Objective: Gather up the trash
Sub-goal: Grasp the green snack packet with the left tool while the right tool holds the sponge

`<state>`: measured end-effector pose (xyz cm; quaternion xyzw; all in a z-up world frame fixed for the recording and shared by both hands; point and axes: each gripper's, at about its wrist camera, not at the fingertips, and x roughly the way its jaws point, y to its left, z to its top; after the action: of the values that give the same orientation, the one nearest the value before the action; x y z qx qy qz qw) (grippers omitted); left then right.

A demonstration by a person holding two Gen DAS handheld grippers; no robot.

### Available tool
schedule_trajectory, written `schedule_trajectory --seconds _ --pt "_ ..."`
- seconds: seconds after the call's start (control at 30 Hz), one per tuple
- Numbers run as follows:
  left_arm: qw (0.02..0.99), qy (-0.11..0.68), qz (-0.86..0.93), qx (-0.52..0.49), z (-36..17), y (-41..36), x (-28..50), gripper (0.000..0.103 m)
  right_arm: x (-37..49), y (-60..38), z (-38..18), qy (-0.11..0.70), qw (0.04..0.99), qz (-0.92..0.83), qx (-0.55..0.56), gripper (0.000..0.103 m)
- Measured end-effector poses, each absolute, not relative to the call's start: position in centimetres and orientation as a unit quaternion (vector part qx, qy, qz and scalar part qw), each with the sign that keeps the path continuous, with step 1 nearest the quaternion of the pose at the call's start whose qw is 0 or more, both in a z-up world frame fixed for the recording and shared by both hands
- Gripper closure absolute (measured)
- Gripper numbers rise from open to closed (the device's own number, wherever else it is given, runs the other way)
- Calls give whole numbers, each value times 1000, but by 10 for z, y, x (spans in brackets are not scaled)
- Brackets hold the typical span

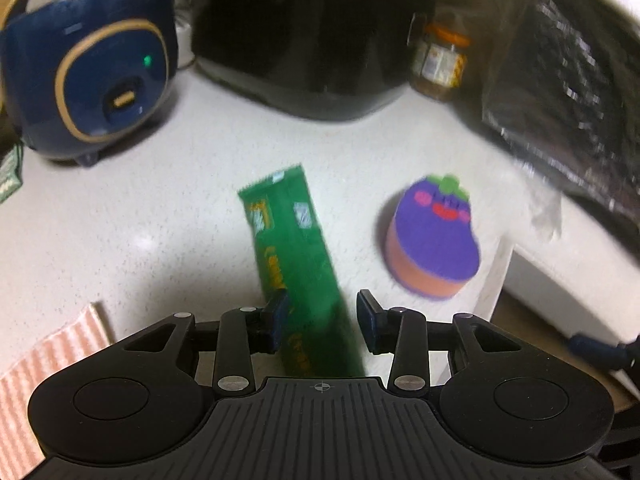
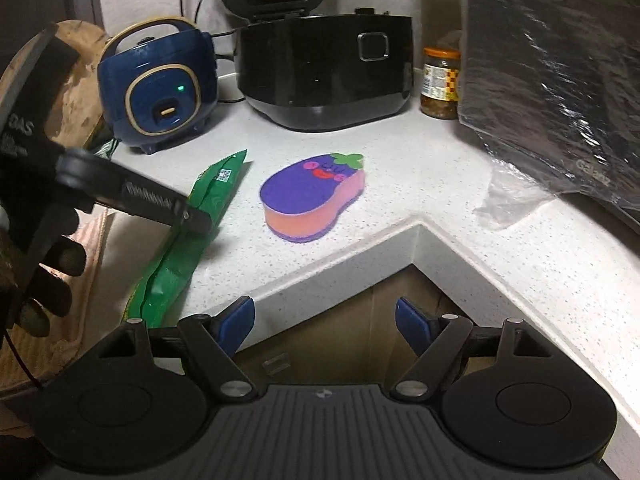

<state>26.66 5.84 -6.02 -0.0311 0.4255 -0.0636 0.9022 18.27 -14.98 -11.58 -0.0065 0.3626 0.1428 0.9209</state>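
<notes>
Straddling one green wrapper (image 1: 296, 264) low in the frame's centre, the left gripper (image 1: 322, 322) stands partly open, pads apparently not yet pressing. Low in its own view, the right gripper (image 2: 325, 326) gapes empty. Collection looks barely begun. Farther back: one eggplant sponge (image 2: 310, 196), one jar (image 2: 440, 82), two cookers.

Dim indoor light; left view motion-blurred, right view sharp, both bowed at edges.
</notes>
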Motion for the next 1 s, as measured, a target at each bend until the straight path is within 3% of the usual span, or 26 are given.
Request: schedule_trajectory --seconds 0.27,0.6,1.0 --pt "900 429 -68 26 -69 36 262 62 181 -169 -114 357 928 110 8 25" --pt "899 427 -95 -3 -73 35 261 52 184 -190 -120 363 927 89 38 25" --pt "899 433 -58 27 -75 41 251 53 182 -192 -122 366 925 94 38 25"
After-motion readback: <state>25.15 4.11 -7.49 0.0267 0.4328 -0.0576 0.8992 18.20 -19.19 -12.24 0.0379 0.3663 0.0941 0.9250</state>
